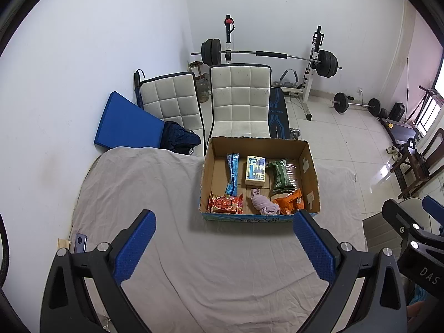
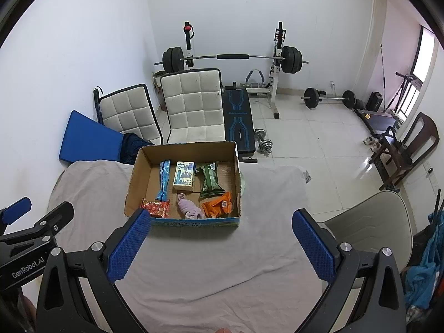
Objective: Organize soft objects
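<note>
An open cardboard box point(image 1: 312, 177) point(image 2: 138, 177) stands on the cloth-covered table. Inside lie a red snack pack point(image 1: 224, 204) point(image 2: 155, 208), a long blue pack point(image 1: 232, 176) point(image 2: 164, 179), a tissue pack point(image 1: 255, 170) point(image 2: 184, 177), a green pack point(image 1: 280, 177) point(image 2: 209, 180), an orange pack point(image 1: 290, 204) point(image 2: 217, 204) and a crumpled pink cloth point(image 1: 263, 202) point(image 2: 190, 208). My left gripper point(image 1: 224, 219) is open and empty, in front of the box. My right gripper point(image 2: 222, 216) is open and empty, also in front of the box.
The grey cloth point(image 1: 166, 249) point(image 2: 208, 263) covers the table. A phone point(image 1: 80, 242) lies at its left edge. Two white chairs point(image 1: 240, 102) point(image 2: 194, 105) and a blue cushion point(image 1: 125, 123) stand behind it. A weight bench point(image 2: 238, 122) and barbells stand further back. A beige chair point(image 2: 369, 222) stands at the right.
</note>
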Motion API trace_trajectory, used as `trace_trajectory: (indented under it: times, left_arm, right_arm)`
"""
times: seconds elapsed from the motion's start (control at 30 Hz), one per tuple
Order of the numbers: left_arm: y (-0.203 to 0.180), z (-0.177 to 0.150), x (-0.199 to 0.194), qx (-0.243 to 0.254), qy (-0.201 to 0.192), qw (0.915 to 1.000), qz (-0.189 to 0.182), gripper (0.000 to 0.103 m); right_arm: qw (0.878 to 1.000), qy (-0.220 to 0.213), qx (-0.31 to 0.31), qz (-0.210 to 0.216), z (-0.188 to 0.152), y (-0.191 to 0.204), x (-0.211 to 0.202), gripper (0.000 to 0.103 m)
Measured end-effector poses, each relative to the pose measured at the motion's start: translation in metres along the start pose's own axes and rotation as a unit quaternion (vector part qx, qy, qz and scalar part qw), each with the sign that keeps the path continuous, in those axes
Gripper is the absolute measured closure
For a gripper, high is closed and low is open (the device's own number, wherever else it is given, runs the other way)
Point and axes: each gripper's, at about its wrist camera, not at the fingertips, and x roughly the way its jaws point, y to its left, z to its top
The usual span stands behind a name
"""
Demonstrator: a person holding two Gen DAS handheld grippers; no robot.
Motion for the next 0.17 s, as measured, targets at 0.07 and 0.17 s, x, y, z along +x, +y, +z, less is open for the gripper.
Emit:
trace_trajectory:
  times: [0.07,0.17]
  left_arm:
    - [0.0003,-0.0007,0.0013,0.000,-0.001,1.0000,0.003,0.002]
    - [0.0006,-0.0029,-0.0007,-0.002,-0.009,0.9999,0.010,0.002]
  right_arm:
    - [1.000,0.001,0.001,0.002,0.0005,-0.0016,-0.0025,0.000]
    - [1.000,-0.003,-0.001,0.000,0.0008,-0.0022,-0.0040,0.000]
